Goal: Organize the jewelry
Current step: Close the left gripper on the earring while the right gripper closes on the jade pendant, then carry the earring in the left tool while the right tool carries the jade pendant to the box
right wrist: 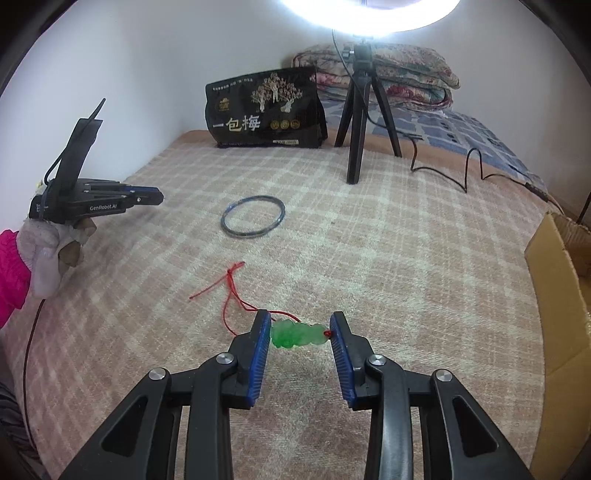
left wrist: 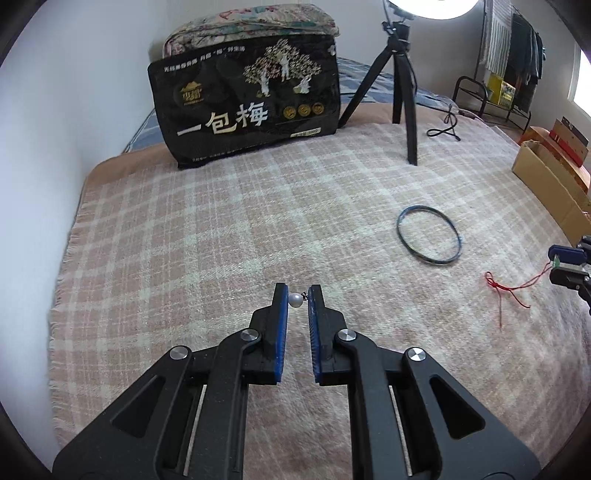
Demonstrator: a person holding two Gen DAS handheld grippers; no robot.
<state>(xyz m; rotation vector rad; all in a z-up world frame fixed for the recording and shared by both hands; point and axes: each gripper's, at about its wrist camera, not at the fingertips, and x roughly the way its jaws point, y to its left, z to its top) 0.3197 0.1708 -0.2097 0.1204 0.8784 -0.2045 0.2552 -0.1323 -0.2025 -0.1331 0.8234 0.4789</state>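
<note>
Left gripper (left wrist: pixel 298 297) sits low over the blanket (left wrist: pixel 221 229), pads clamped on a pearl bead (left wrist: pixel 294 300); a tiny dark link at the bead's right side touches the right pad. Right gripper (right wrist: pixel 299 330) is closed on a green pendant (right wrist: pixel 298 334), held crosswise between the blue pads, a small red knot at the pendant's right end against the right pad. Red cord (right wrist: pixel 236 291) runs from the pendant's top back over the blanket toward its middle, loose and looped; from the left wrist view the cord (left wrist: pixel 506 290) leads off to the right gripper (left wrist: pixel 567 266) at the frame's right edge. Dark bangle (right wrist: pixel 253 216) lies flat near the blanket's middle, apart from the cord and both grippers. Black bag (left wrist: pixel 251 107) with white characters stands upright at the blanket's far edge, folded quilts (right wrist: pixel 388 70) behind it. Tripod (right wrist: pixel 360 110) stands just right of the bag under a ring light (right wrist: pixel 369 14), its cable (right wrist: pixel 469 166) trailing toward the right edge. Cardboard box (right wrist: pixel 554 295) sits beside the right edge. Gloved hand (right wrist: pixel 51 254) with pink sleeve holds the left gripper (right wrist: pixel 155 199) above the blanket's left edge.
</note>
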